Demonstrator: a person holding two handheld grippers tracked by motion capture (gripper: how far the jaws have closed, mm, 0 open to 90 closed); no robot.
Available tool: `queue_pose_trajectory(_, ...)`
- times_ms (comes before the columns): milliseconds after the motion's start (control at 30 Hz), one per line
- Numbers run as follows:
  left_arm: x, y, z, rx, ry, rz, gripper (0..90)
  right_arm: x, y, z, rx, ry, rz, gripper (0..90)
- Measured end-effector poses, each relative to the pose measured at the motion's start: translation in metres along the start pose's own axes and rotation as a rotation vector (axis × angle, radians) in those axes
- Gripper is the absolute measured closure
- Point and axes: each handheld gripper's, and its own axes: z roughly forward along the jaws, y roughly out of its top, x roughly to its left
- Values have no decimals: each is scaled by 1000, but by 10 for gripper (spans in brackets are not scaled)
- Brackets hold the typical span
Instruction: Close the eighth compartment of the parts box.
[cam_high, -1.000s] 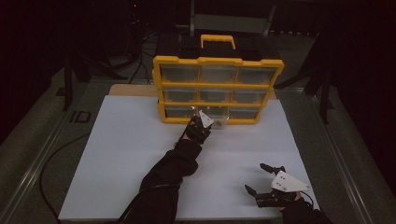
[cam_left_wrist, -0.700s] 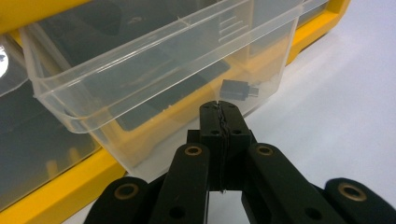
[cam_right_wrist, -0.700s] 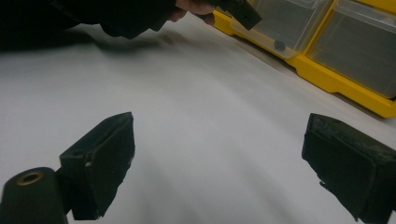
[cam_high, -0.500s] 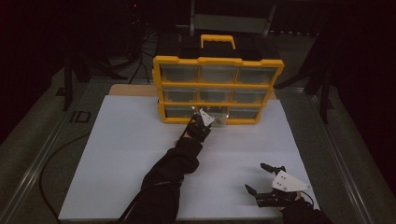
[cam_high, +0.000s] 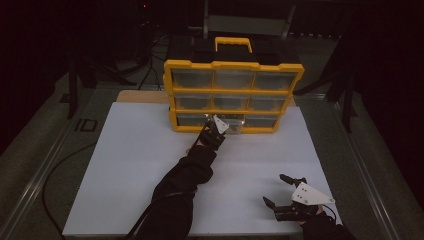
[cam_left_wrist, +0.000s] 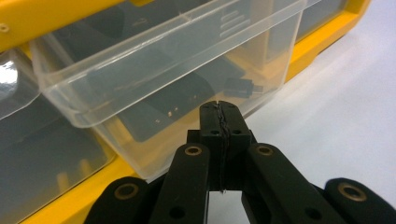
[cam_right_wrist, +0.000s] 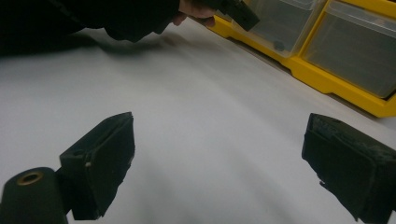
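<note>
Here, a yellow organizer (cam_high: 233, 95) with nine clear drawers is standing at the 12 o'clock end of the white counter (cam_high: 125, 170). The left hand-held gripper (cam_high: 216, 131) is reaching up to the organizer's bottom row, its tip meeting the front of the middle drawer (cam_high: 231, 123). In the left gripper view that drawer (cam_left_wrist: 168, 70) is sitting pulled out from the yellow frame, and small dark parts (cam_left_wrist: 238, 87) are lying on its floor. The left hand-held gripper (cam_left_wrist: 219, 116) is showing its jaws pressed together, just below the drawer's front wall; whether anything is pinched between them cannot be told. A dark sleeve (cam_high: 182, 185) is stretching from 6 o'clock toward the organizer.

The right hand-held gripper (cam_high: 281, 192) is hovering low over the counter at about 5 o'clock, well apart from the organizer, with its jaws spread wide and nothing between them. In the right gripper view the right hand-held gripper (cam_right_wrist: 219, 163) is facing bare counter (cam_right_wrist: 205, 130), with the organizer (cam_right_wrist: 336, 70) at 1 o'clock.
</note>
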Motion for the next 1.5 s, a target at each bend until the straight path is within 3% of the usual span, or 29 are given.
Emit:
queue_pose_trajectory(600, 5, 6, 7, 5, 33, 30, 891, 0, -1, 0, 5, -3, 8, 94)
queue_pose_trajectory(833, 5, 9, 10, 14, 61, 62, 890, 0, -1, 0, 4, -1, 11, 94)
queue_pose_trajectory(1500, 6, 17, 17, 29, 66, 93, 891, -1, -1, 0, 1, 0, 15, 95)
